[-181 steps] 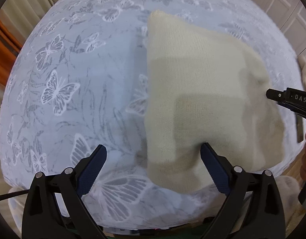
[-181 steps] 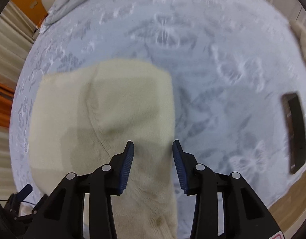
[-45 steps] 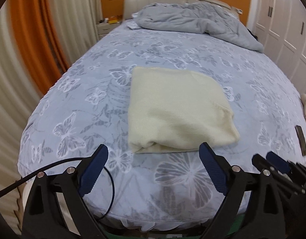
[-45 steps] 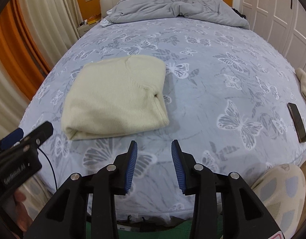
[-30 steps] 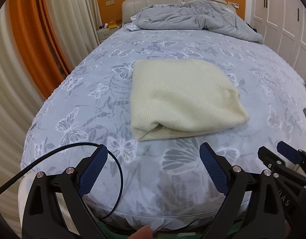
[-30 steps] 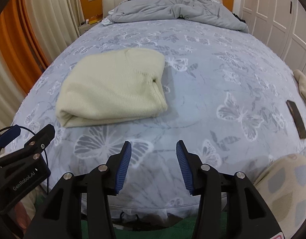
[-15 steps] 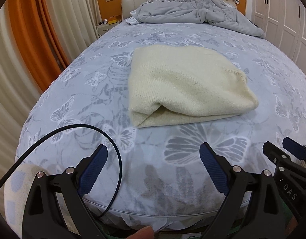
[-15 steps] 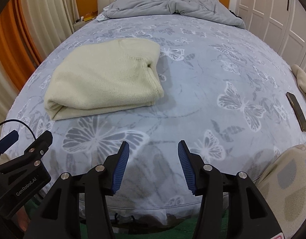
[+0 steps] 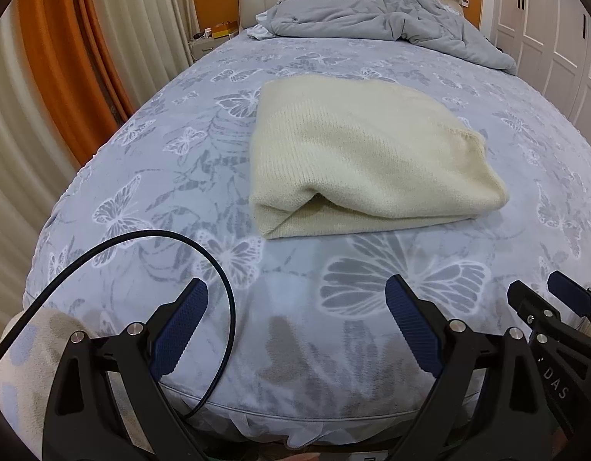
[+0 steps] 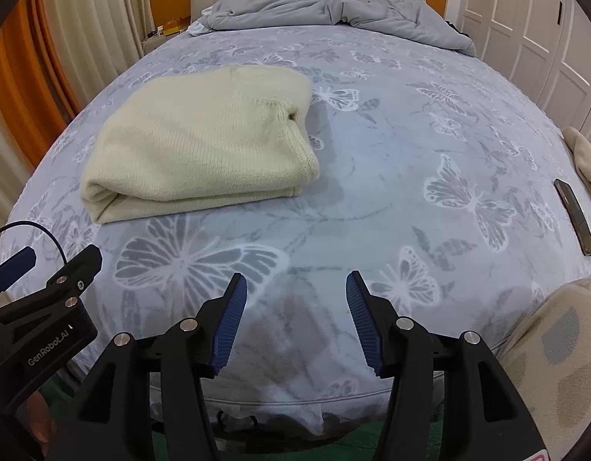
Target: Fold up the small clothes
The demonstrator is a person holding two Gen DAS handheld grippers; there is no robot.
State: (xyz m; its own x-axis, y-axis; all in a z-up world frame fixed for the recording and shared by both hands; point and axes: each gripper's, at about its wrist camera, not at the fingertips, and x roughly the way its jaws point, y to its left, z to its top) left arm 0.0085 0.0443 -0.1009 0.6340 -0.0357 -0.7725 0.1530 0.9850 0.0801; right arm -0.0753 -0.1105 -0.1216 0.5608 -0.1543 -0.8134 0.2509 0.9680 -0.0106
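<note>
A: Sweater, cream knit, folded: where does it lie?
B: On the butterfly-print bed, apart from both tools.
A: And the fingers?
B: Left gripper spread wide, empty; right gripper parted, empty, both over the bed's near edge.
</note>
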